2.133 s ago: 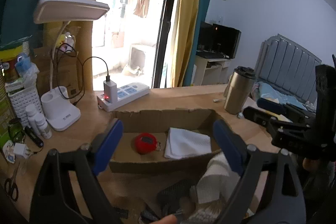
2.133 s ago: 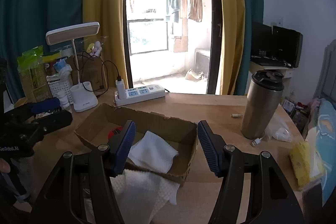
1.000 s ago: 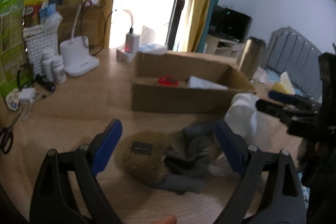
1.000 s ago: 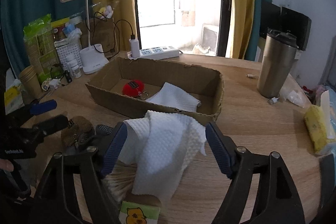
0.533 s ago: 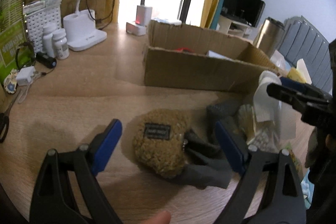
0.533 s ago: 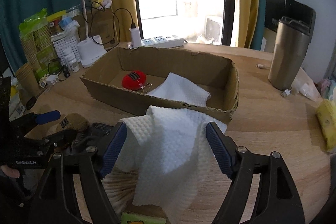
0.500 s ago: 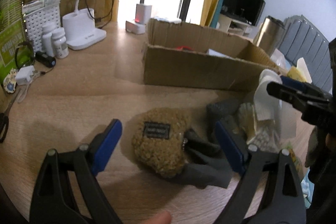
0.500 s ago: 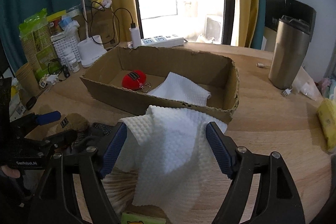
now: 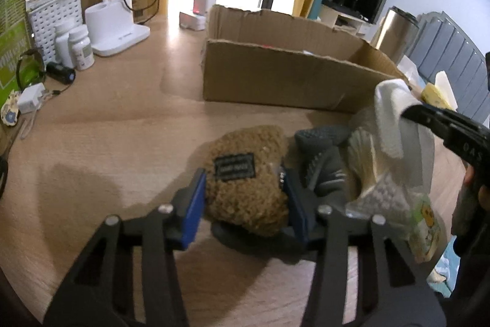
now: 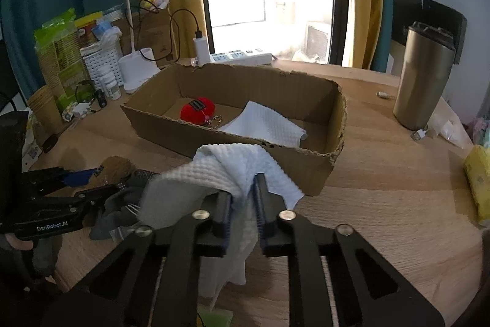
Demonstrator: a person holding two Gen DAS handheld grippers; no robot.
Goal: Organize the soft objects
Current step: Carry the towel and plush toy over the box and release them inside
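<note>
Wooden counter (image 9: 116, 124) crowds me: box (image 10: 306, 164) ahead; my left claw (image 9: 243, 198) squeezes the pouch (image 9: 245, 173), right claw (image 10: 242, 201) pinches the towel (image 10: 232, 167).

Brown curly plush pouch (image 9: 245, 173) with black label. White waffle-textured cloth (image 10: 232, 170); a second white cloth (image 10: 263, 124) and red pouch (image 10: 197, 110) in the plain brown cardboard box (image 10: 306, 170). Dark grey ribbed glove (image 9: 324, 155). Light wood-grain worktop (image 9: 107, 124). Black hand-held gripper (image 9: 243, 198) with blue pads (image 9: 193, 204).
</note>
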